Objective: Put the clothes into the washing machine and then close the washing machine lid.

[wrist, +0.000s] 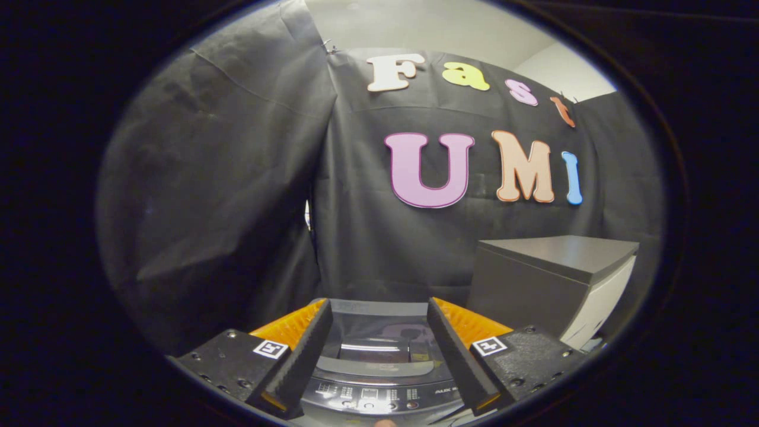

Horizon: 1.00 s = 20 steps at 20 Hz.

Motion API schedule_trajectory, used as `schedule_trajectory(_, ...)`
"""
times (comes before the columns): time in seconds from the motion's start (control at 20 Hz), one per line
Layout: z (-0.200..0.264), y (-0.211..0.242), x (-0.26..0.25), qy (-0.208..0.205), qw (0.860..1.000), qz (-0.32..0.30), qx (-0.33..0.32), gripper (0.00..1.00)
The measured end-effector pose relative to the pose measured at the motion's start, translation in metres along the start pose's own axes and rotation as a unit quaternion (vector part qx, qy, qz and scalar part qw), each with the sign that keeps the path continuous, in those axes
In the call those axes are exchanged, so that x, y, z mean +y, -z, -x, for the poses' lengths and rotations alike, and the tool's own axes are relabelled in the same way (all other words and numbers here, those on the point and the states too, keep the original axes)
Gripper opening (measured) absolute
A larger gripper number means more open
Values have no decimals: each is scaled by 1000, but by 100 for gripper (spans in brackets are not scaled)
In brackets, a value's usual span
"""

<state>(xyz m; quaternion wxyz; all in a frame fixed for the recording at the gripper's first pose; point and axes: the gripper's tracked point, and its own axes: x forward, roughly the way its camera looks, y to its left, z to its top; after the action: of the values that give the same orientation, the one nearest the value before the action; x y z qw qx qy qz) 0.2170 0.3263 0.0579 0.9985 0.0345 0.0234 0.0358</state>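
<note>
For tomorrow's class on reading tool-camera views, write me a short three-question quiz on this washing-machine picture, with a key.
1. True or false: the tool is shut on a piece of clothing.
2. What stands beside the washer, beyond the tool's right finger?
A. a grey cabinet
B. a laundry basket
C. a chair
3. Fill in: the washer's lid looks ____.

Key
1. False: the fingers are spread wide with nothing between them; the washer's top shows in the gap.
2. A: the grey cabinet stands against the black cloth wall.
3. Closed: the dark glass lid lies flat behind the control panel.
</note>
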Motion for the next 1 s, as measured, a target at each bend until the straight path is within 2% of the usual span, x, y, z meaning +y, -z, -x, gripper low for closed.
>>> schedule_trajectory(0.2, 23, -18, -9, -1, 1000, -19, -1, 97)
schedule_trajectory(0.4, 40, -24, -12, -1, 1000, -12, 11, 97)
schedule_trajectory(0.65, 65, -22, -10, -15, 999, -34, 20, 97)
schedule_trajectory(1.0, 107, -35, -12, -35, 999, -34, -1, 97)
